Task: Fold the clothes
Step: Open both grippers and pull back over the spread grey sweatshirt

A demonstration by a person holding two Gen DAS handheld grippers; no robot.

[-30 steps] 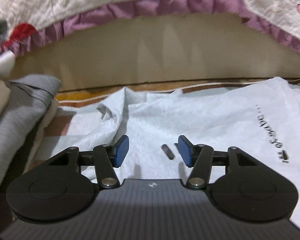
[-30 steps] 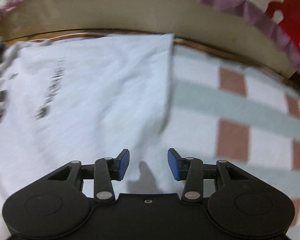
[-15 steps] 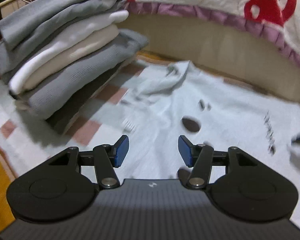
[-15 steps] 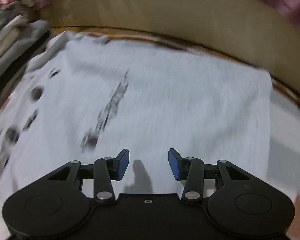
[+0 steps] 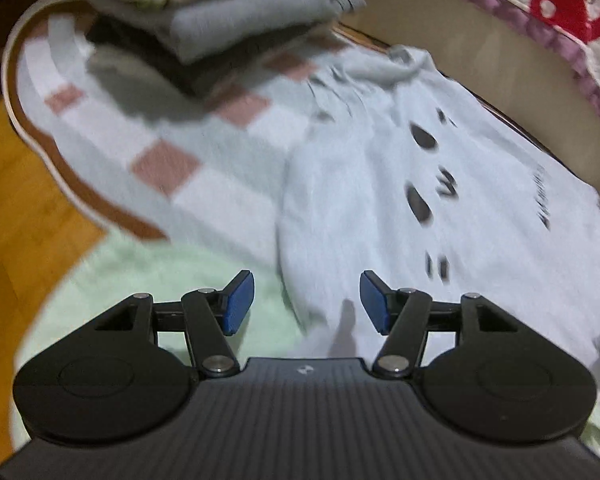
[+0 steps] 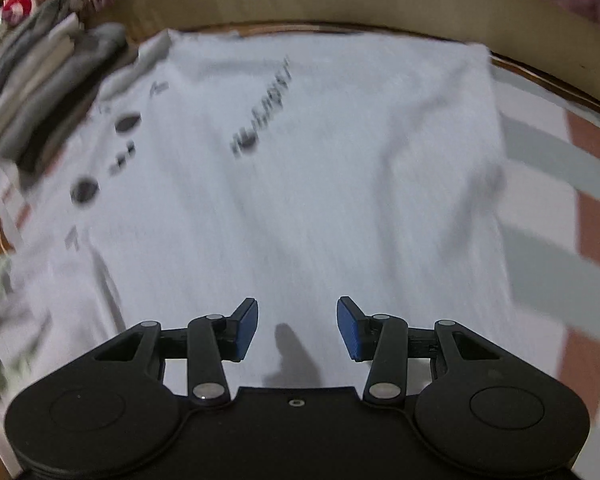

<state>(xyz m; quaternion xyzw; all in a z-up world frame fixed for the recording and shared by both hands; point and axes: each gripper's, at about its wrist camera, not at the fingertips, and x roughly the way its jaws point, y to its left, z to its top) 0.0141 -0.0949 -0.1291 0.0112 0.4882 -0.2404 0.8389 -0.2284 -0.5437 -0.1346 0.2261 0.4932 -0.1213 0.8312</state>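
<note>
A pale shirt [image 6: 300, 168] with dark print lies spread out, mostly flat, on a checked cloth [image 5: 148, 148] that covers the bench [image 5: 80, 196]. Its neck end is rumpled toward the pile [image 5: 236, 12] of folded clothes, which stands at the far left corner of the bench. In the right wrist view the shirt's right edge runs fairly straight, with the checked cloth bare beyond it.

The pile shows that several garments already lie folded. The shirt shows no clear fold in these views, though motion blur hides fine creases; it looks to be the piece in hand. By my reading, the folding of this shirt is what is left. A pale green cloth [image 5: 152, 280] also lies at the near left edge, below the left gripper [image 5: 307, 302]; whether it is another garment waiting, I cannot tell.

The left gripper hangs above the shirt's near left edge, its blue pads wide apart and holding nothing. The shirt's edge passes between and just beyond the pads. The right gripper [image 6: 297, 328] hovers over the shirt's near middle, also spread wide and empty, its shadow falling on the fabric straight ahead. Both grippers are near the cloth, but whether either touches it I cannot tell. The shirt stretches away from both toward the bench's far rim.
</note>
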